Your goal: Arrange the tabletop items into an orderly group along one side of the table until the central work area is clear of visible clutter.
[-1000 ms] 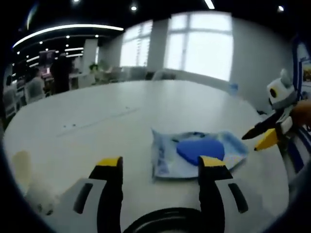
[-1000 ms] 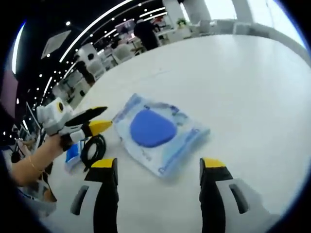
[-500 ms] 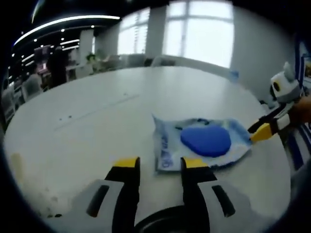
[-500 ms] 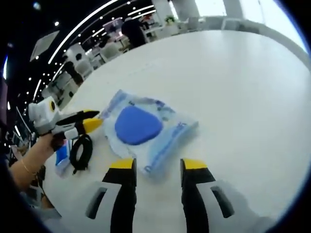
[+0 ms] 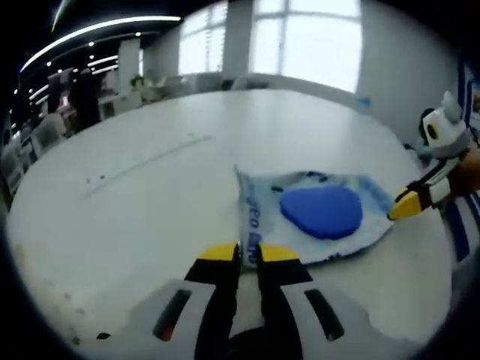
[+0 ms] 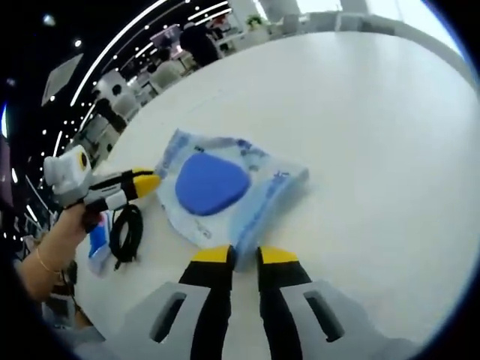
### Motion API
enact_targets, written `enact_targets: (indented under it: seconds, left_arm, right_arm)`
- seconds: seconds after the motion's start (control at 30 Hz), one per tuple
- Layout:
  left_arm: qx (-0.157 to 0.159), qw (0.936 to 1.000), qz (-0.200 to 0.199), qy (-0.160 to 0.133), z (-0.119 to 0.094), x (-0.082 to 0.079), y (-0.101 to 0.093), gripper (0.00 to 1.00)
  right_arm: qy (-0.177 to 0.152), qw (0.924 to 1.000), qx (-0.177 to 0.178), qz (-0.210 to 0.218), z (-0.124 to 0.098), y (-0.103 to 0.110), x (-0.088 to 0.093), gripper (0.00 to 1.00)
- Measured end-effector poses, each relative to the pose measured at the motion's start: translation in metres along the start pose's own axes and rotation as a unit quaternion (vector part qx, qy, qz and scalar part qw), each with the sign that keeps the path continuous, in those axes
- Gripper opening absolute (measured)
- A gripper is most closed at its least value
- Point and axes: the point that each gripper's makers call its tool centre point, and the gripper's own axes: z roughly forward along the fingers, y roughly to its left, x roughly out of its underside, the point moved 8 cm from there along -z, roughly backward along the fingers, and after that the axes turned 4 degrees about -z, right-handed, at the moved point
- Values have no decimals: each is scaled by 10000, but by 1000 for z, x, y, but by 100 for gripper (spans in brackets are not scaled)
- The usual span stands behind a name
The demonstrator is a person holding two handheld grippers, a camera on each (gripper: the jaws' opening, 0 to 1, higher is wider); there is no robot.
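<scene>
Pinched opposite edges of the clear packet (image 5: 319, 217) holding a blue pad (image 6: 210, 184): left gripper (image 5: 248, 253) and right gripper (image 6: 244, 256), jaws nearly closed; packet print unreadable.

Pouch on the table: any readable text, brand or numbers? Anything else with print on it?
Pouch: blue print runs along its edge near the left gripper; blurred, not readable.
Pouch in the right gripper view: blue print near the right gripper and on the far edge; also too blurred to read.
Small blue item beside the black cable: too small to tell whether it has text.
No legible words, numbers or signs.
</scene>
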Motion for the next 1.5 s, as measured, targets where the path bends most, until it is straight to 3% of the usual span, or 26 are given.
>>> enact_targets:
  seconds: [0.17,0.27,0.43,0.77,0.87,0.93,1.13,1.47,1.5]
  left_arm:
    - [-74,9999,-131,17,0,-2,1,1]
    - [-54,10000,3,-7,-3,-6,-1,0]
    - [-34,9999,162,0,-8,-9,-3,0]
    - [-68,9992,402,-56,-26,-13,-7,0]
    - [-105,9994,309,-127,-31,-16,-9,0]
    - [-118,9992,-8,-373,-38,-20,-12,0]
    - [-343,9979,274,-482,-55,-22,-14,0]
    - [-883,9935,245,-677,-79,-25,-7,0]
    - [-993,9917,436,-690,-82,-25,-6,0]
  right_arm:
    - [36,9999,22,97,1,1,1,9]
    - [64,10000,21,73,1,3,-2,6]
    - [132,9995,43,-297,1,6,-5,2]
    - [53,9979,106,-644,-5,9,-12,1]
    - [14,9956,223,-912,-8,9,-16,1]
    - [-21,9940,276,-1060,-9,9,-20,1]
    - [-185,9909,305,-1297,-13,13,-38,1]
    - [-358,9830,188,-1789,-12,32,-69,1]
    - [-370,9828,181,-1801,-11,34,-70,1]
